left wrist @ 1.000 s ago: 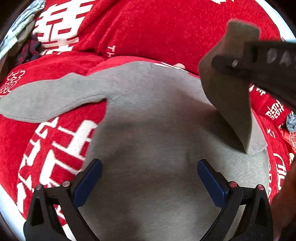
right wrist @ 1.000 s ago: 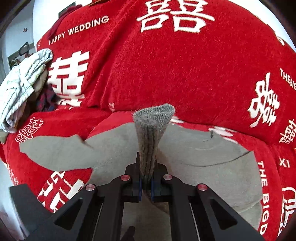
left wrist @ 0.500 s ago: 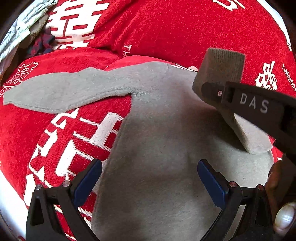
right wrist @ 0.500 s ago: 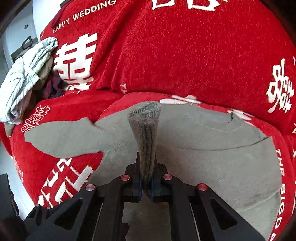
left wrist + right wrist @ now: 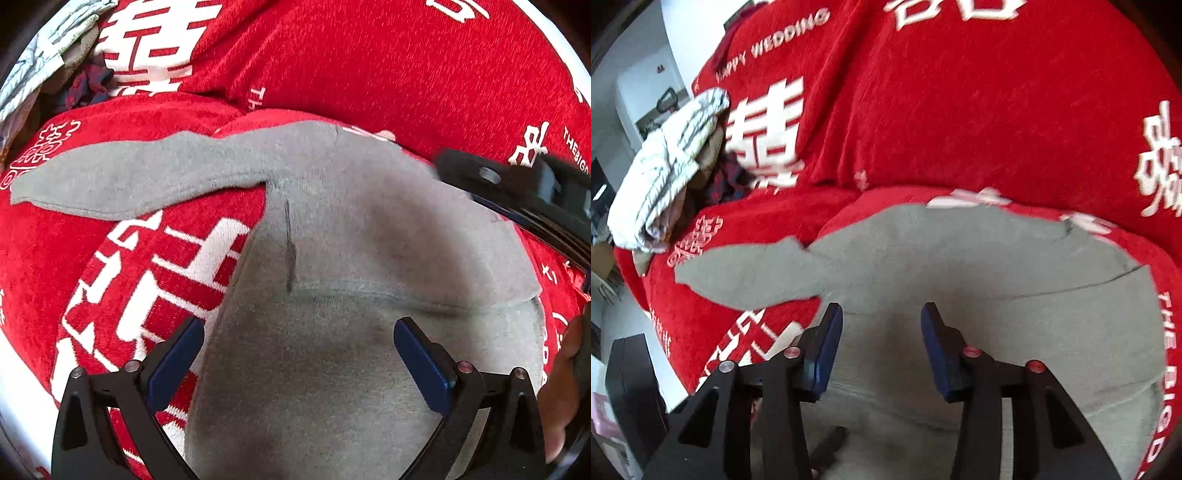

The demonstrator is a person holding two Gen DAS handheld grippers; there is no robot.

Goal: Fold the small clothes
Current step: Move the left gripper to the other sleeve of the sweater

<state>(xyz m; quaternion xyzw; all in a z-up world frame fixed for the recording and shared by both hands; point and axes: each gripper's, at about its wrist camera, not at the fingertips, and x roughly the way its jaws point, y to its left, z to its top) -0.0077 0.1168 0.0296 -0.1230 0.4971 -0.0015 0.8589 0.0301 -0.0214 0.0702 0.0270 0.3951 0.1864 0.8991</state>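
Left tongs point(image 5: 299, 347) spread wide, gripping nothing, hovering over the body of the grey top point(image 5: 332, 369). Right tongs point(image 5: 882, 343) parted about halfway, likewise empty, just above the same grey top point(image 5: 960, 280). One sleeve folded across the chest; the other sleeve point(image 5: 122, 181) stretched flat out to the left. All spread on a red blanket point(image 5: 960, 110) with white lettering. Bundle of striped cloth point(image 5: 672, 162) heaped at the far left, well apart.
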